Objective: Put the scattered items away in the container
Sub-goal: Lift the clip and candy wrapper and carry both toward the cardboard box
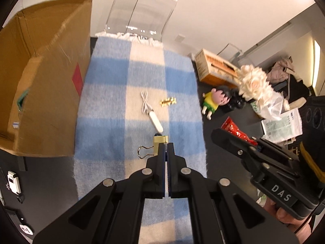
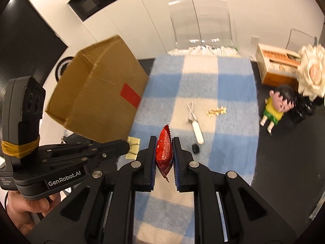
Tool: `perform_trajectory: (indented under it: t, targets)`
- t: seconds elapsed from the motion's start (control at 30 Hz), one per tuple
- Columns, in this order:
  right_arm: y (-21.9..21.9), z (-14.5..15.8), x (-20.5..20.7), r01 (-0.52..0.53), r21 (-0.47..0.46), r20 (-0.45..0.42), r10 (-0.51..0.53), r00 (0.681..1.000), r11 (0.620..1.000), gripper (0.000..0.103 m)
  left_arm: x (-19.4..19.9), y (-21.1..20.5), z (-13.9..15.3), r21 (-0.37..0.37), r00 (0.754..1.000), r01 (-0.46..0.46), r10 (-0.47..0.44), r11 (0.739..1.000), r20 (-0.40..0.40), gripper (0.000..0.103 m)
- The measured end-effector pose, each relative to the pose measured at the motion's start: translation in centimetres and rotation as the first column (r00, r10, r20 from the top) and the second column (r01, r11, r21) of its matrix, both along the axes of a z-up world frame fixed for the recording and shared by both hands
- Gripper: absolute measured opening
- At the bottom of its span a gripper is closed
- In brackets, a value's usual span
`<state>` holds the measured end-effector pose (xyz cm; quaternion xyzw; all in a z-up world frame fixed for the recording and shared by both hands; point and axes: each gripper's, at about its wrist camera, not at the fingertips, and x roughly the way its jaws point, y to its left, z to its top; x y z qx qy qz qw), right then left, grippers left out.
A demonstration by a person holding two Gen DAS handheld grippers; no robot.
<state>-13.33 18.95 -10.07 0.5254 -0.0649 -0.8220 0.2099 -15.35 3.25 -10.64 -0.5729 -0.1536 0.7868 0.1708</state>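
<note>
Held nearest the right wrist camera, a red snack packet point(image 2: 164, 152) is pinched upright between the fingers of the right gripper point(image 2: 164, 142), which are closed only as far as the packet's sides allow. It is carried above the checked blanket point(image 2: 229, 85), well short of the cardboard box point(image 2: 97, 93), which is taken to be the container. From the left wrist view the left gripper point(image 1: 166, 145) is seen with its fingers pressed together, and a gold binder clip point(image 1: 159, 144) sits right at their tips; a grip on the clip seems likely, but whether it is truly clamped or only touched cannot be told.

Relative to the box, both carried things are on its blanket side, and neither is over its opening. Beyond them on the blanket, farther from the box, a white cable with its plug point(image 2: 195, 122), a small gold hair clip point(image 2: 217, 110) and a small black cap point(image 2: 195, 148) are left lying. Farther still from the box, off the blanket on the dark table point(image 2: 284, 152), a yellow-shirted doll point(image 2: 276, 107) lies beside a cream flower point(image 2: 311, 71).

The inside of the box is hardly shown, so what has been put away cannot be counted. The task is judged to be in its middle: two items lifted, none of the visible ones delivered, at least three left on the blanket
</note>
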Motion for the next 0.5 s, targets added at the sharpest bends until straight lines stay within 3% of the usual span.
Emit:
perform_trajectory:
  t: [0.33,0.5]
  targets:
    - [-2.5,3.7,-0.8,-0.021,0.026,-0.062,0.022,0.998,0.999,0.014,-0.7,-2.5,3.5,-0.006,0.996,-0.033,0.032,0.999,-0.079,0.001]
    - [-3.5,5.6,-1.7,-0.029,-0.011,-0.088,0.028,0.996,1.000,0.014,-1.2,-3.8,4.9,0.004,0.993,-0.063,0.063,0.998,-0.101,0.001]
